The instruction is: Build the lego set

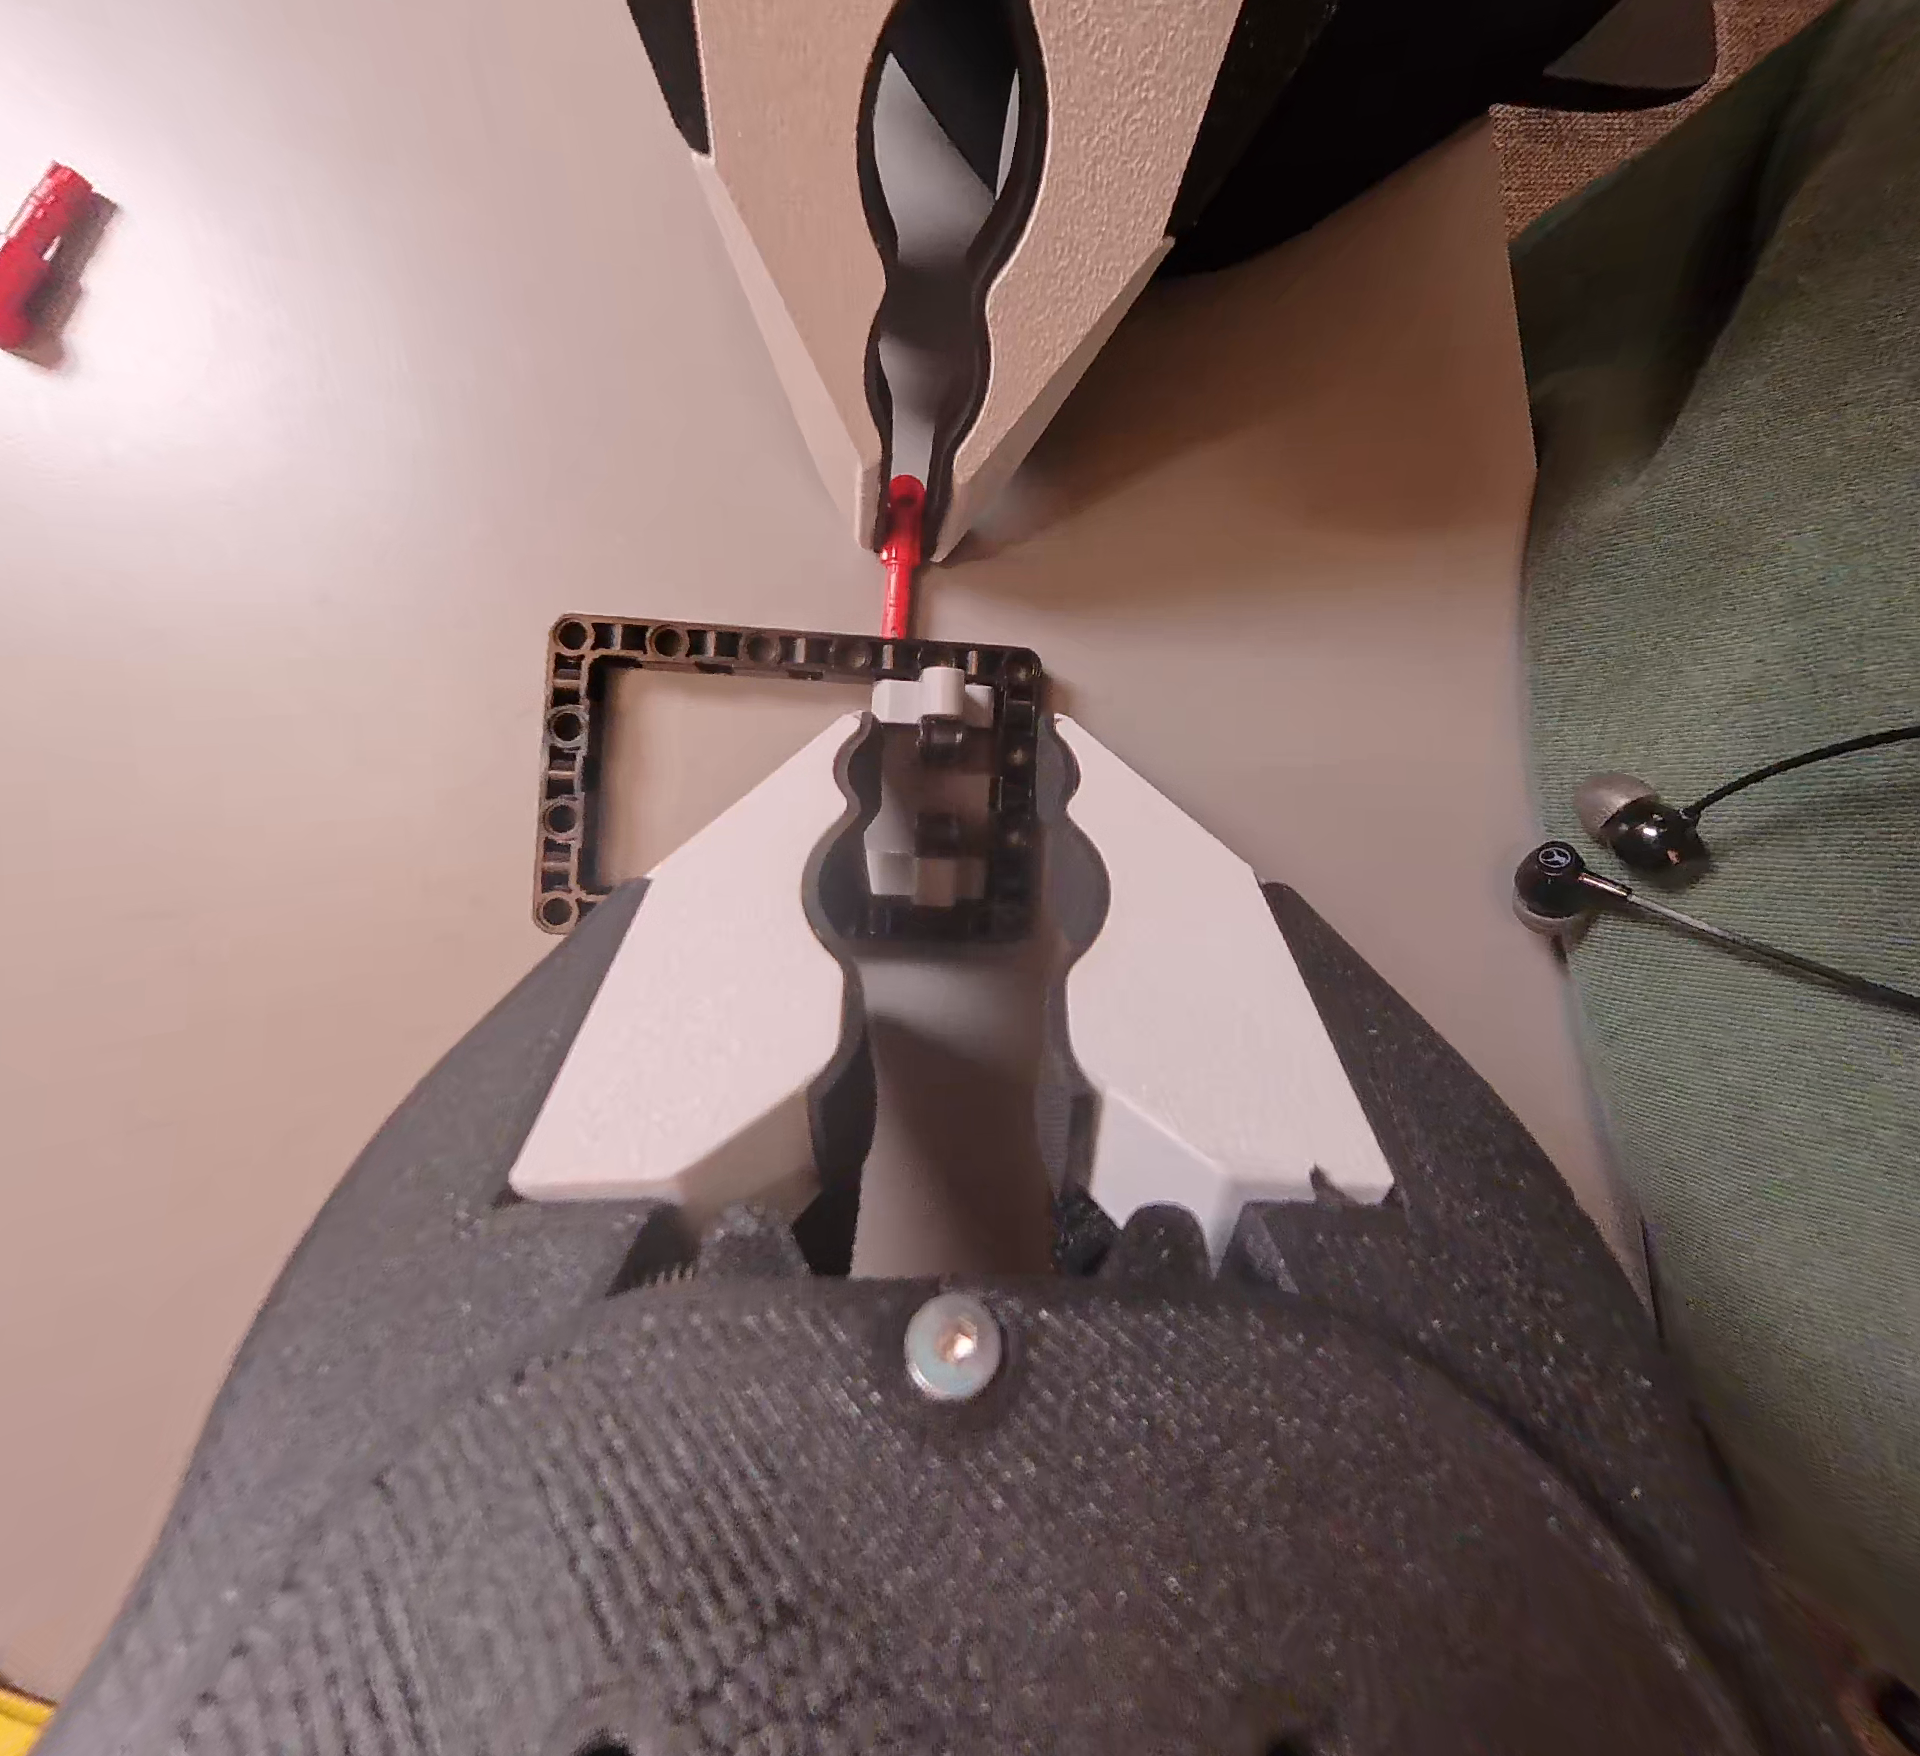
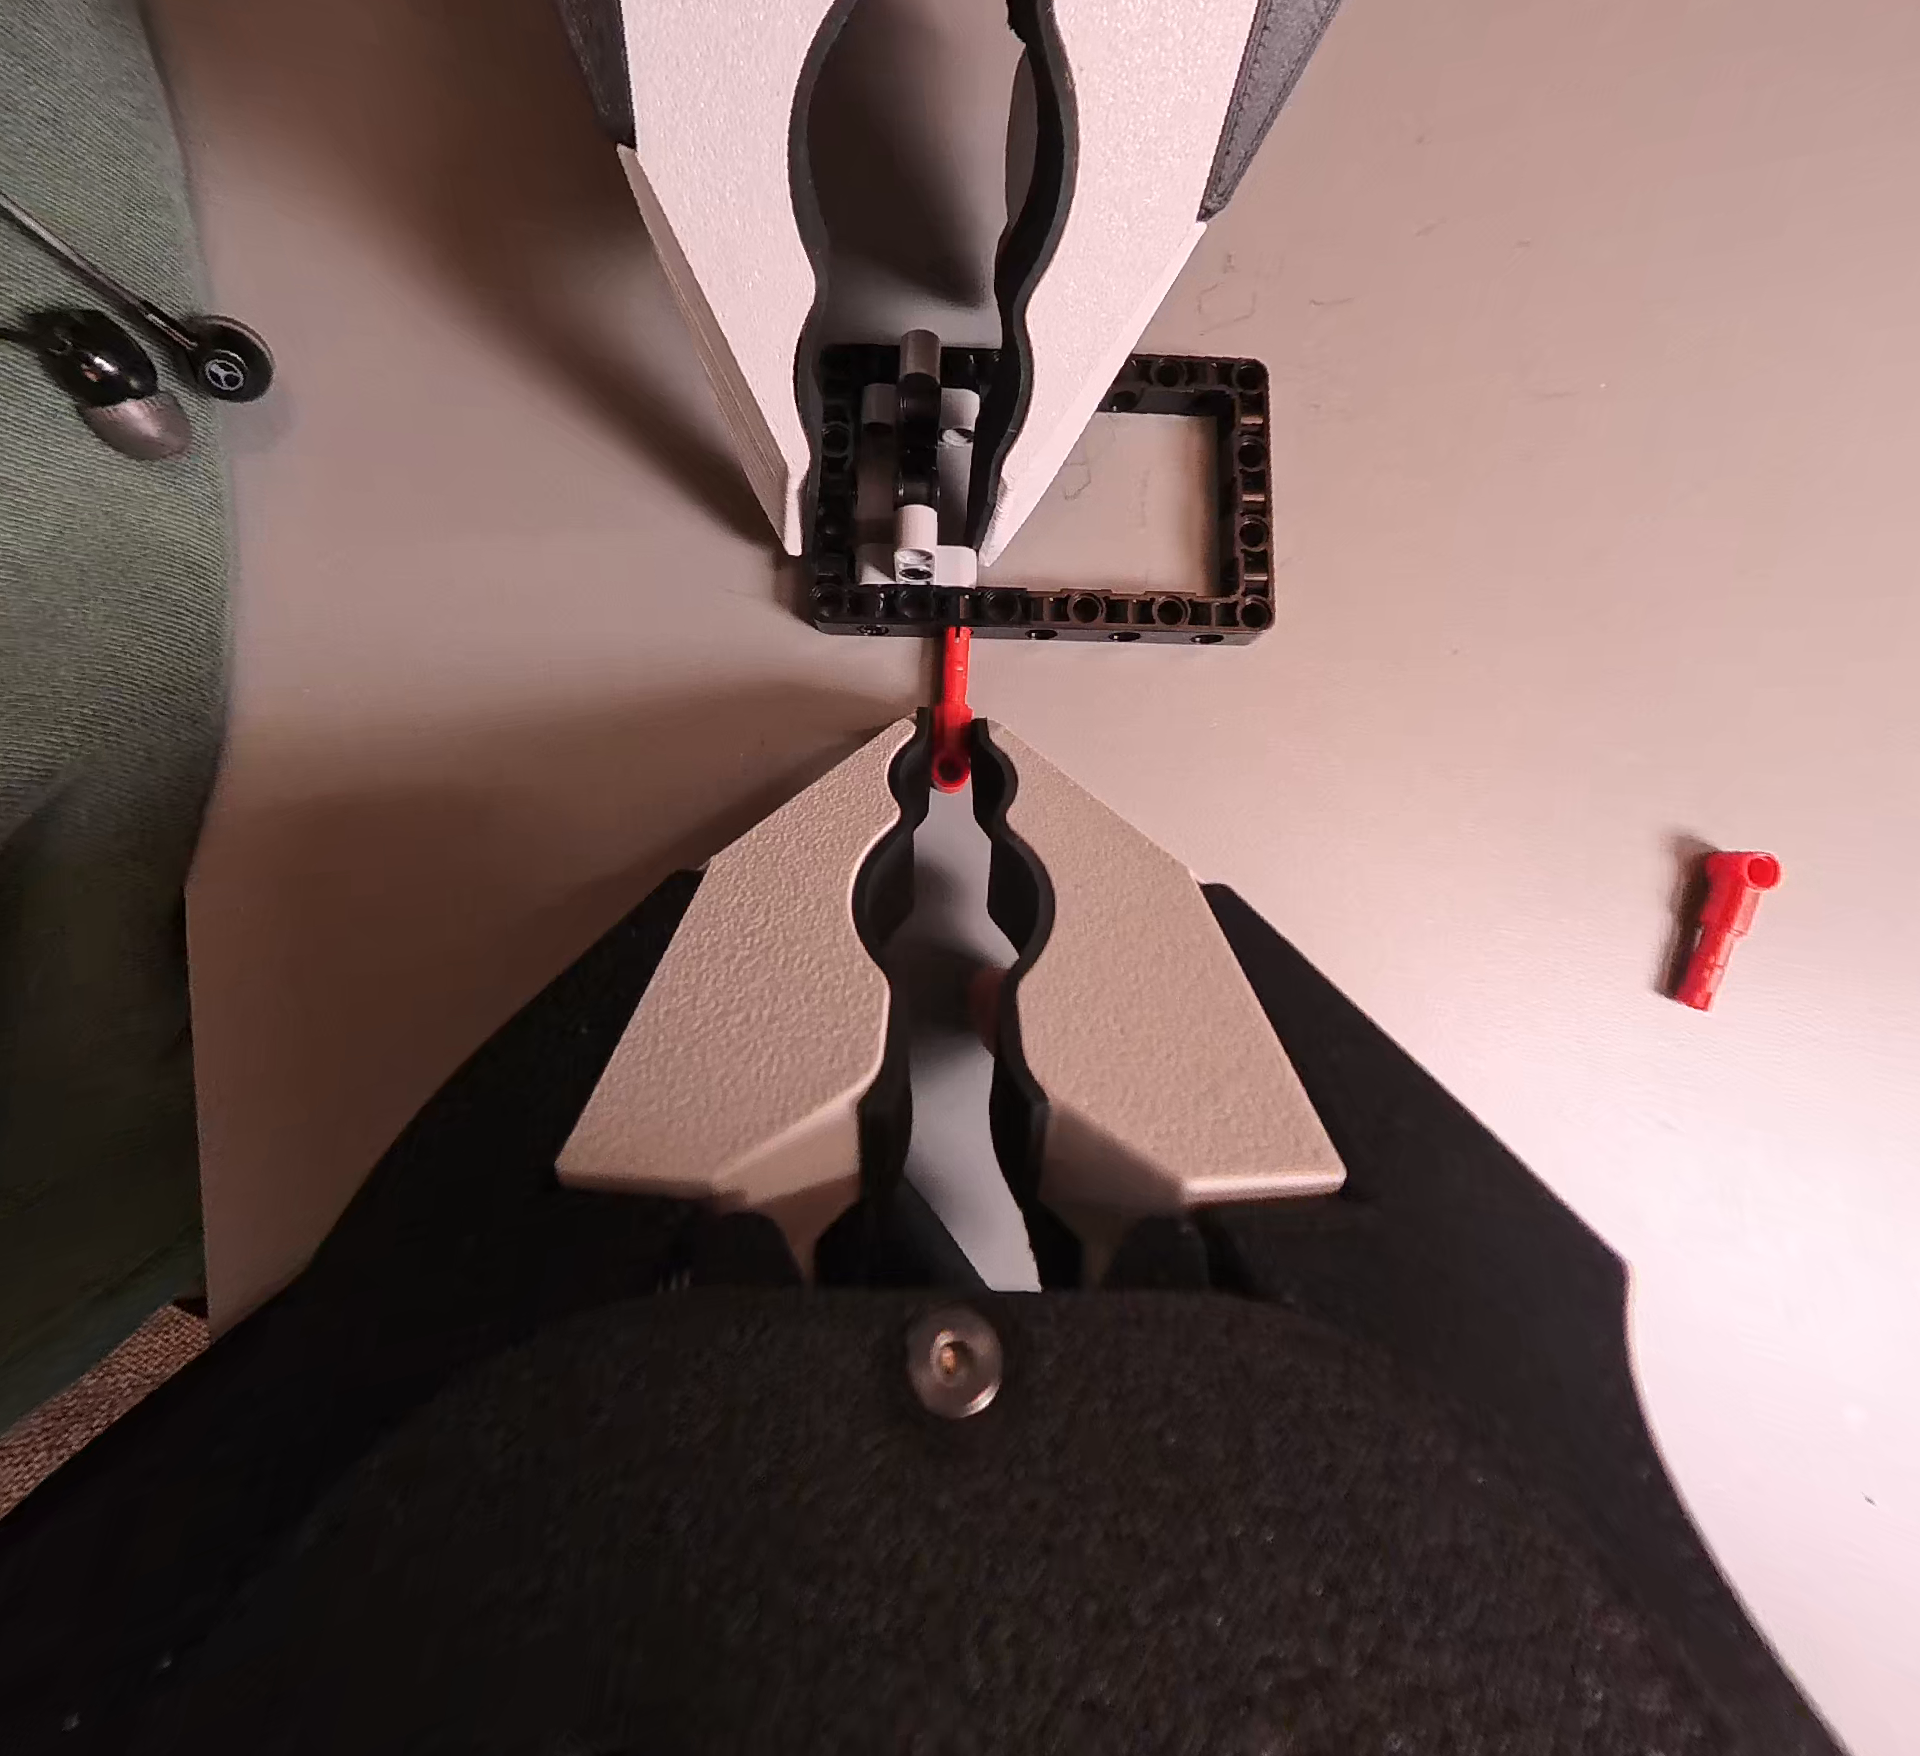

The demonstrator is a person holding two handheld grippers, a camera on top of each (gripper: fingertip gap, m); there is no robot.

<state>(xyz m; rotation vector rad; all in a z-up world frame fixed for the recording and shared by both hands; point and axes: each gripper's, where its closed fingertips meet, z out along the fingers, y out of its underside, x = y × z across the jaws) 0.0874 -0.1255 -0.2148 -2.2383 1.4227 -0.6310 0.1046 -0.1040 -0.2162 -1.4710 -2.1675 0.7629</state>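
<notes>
The left fingers (image 1: 956, 719) pinch the stiff, light black rectangular plastic beam frame (image 2: 1039, 610) on the counter (image 2: 1455, 459), while the right fingers (image 2: 951, 735), nearly closed, nip the slim, slippery red plastic axle pin (image 2: 953, 698) by its rear end, tip at the frame's edge.

A pale, matte grey-beige table (image 2: 1558, 1291) is filling most of both views, its smooth top catching a soft pinkish-white glare toward the outer side and falling into warm brown shadow near the middle. Faint scuffs are showing on its surface (image 2: 1236, 293) in the right wrist view. Along the table's edge a green woven fabric (image 1: 1745, 563) is lying, with a pair of black wired earbuds (image 1: 1600, 859) resting on it, their thin cords trailing off across the cloth. Beyond the fabric, at the corners, a strip of brownish carpeted floor (image 2: 83, 1394) is peeking out. The light is looking warm and indoor, coming from above.
</notes>
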